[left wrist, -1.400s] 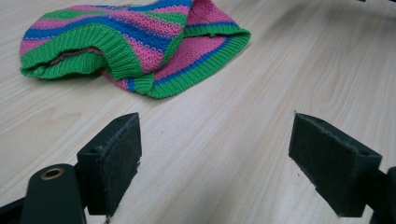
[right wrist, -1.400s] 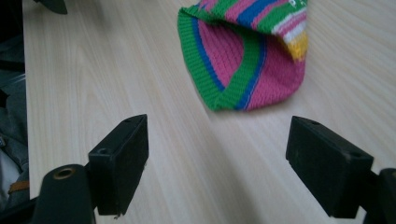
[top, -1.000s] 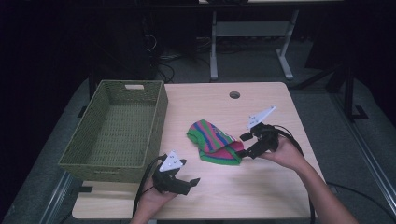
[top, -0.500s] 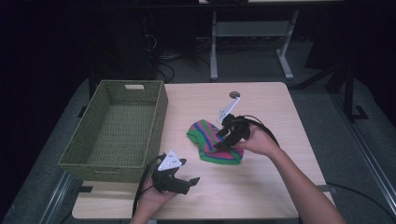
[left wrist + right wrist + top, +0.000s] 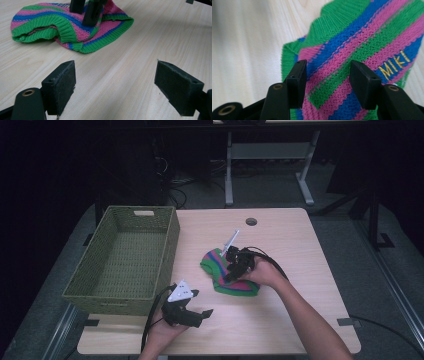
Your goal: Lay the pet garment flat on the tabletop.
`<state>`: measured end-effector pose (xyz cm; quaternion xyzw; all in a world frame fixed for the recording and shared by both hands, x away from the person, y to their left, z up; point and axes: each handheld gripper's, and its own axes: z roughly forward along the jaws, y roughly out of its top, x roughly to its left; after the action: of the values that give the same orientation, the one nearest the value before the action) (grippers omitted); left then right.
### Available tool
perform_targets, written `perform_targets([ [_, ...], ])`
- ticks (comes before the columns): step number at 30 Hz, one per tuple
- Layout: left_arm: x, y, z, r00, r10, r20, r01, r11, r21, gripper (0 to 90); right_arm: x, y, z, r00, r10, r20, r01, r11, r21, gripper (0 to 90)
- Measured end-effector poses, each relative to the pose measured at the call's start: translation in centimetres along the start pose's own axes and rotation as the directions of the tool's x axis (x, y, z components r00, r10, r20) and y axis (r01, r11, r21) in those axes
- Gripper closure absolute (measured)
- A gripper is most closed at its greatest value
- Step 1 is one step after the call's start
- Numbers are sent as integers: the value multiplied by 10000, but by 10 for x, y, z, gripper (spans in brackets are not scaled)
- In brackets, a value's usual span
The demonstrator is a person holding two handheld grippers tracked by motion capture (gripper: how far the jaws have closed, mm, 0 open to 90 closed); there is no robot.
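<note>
A: Table of pale wood, and the landmark is the striped knit piece lying flat near the middle of it. Green, pink and blue bands, ribbed green hem.

B: And yellow stitched letters on a blue band, seen in the right gripper view.

A: Right gripper is down on top of that knit piece. Its jaws stand parted, one either side of a patch of stripes, tips pressed at the fabric. They have not closed on it.

B: From the left gripper view you see those two black jaws planted in the knit, near its far edge.

A: Left gripper sits on the near side of the knit piece, well apart from it, low by the table's front edge. Jaws spread wide, nothing between them but bare wood.

B: Confirmed in its own view: wide gap, pads facing each other, knit piece lying beyond them.

A: Woven green basket stands to the left of the knit piece, near it but not touching, with a handle slot in its far wall.

B: Beyond the knit piece, toward the far edge, a round cable hole in the tabletop.

A: The right hand covers the knit piece's right side, cable looping off the gripper above it.
</note>
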<state>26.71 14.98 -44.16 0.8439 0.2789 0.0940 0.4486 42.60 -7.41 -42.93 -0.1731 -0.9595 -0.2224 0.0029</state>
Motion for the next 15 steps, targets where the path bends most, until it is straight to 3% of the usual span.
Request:
perform_targets([
  [2, 0, 0, 0, 10000, -7, 0, 7, 10000, -14, 170, 2, 0, 10, 9998, -30, 182, 24, 9995, 327, 485],
  [7, -1, 0, 0, 10000, -15, 15, 15, 10000, -21, 170, 5, -1, 14, 9982, -184, 572, 168, 9994, 290, 510],
  [15, -2, 0, 0, 10000, -20, 8, 20, 10000, 0, 170, 9, 2, 15, 9922, -249, 1221, 185, 9984, 539, 680],
])
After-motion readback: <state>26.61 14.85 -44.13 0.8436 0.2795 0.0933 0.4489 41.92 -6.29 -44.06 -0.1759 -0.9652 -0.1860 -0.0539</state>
